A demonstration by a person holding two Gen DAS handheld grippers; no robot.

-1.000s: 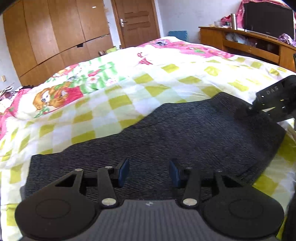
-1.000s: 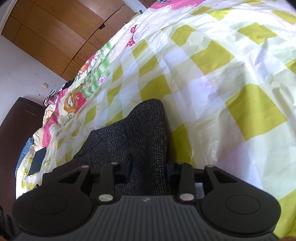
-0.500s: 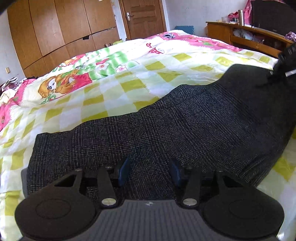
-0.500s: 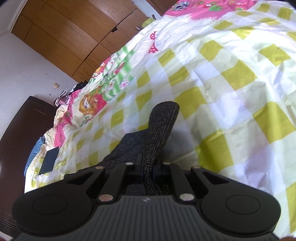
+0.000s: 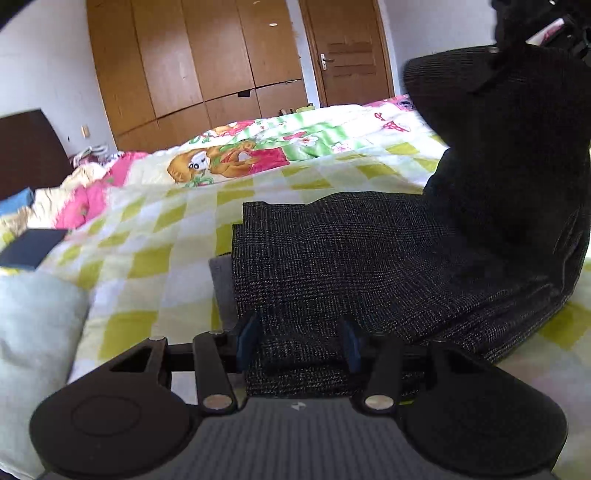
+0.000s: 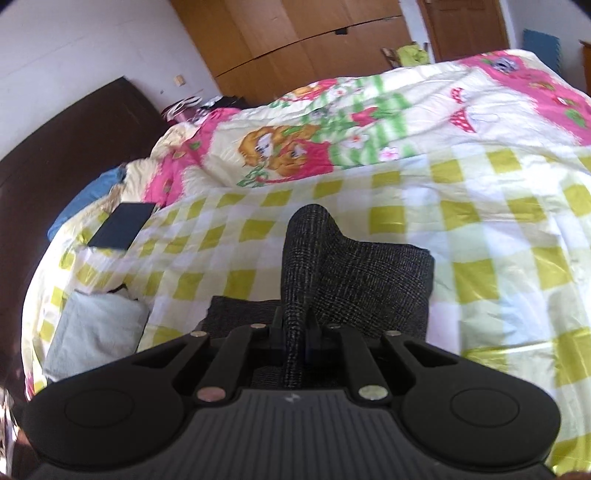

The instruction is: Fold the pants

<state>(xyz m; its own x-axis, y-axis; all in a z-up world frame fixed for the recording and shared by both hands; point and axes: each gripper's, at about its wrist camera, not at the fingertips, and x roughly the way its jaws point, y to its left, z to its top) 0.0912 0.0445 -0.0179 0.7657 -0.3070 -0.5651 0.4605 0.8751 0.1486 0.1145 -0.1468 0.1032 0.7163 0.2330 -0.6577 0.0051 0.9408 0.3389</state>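
Note:
Dark grey checked pants lie across the yellow-checked quilt. My left gripper is low over their near left end, its blue pads apart, with cloth lying between them and no visible squeeze. In the left wrist view the far right end of the pants rises in a dark fold up to my right gripper. In its own view my right gripper is shut on a narrow upright ridge of the pants, held above the rest of the garment on the bed.
The quilt covers the whole bed. A dark blue flat object and a pale blue cushion lie left of the pants. A dark headboard stands at the left; a wooden wardrobe and a door are behind.
My right gripper closed on the far end of the pants and raised it off the bed, rolling as it rose. My left gripper slid toward the left end of the pants and sank slightly.

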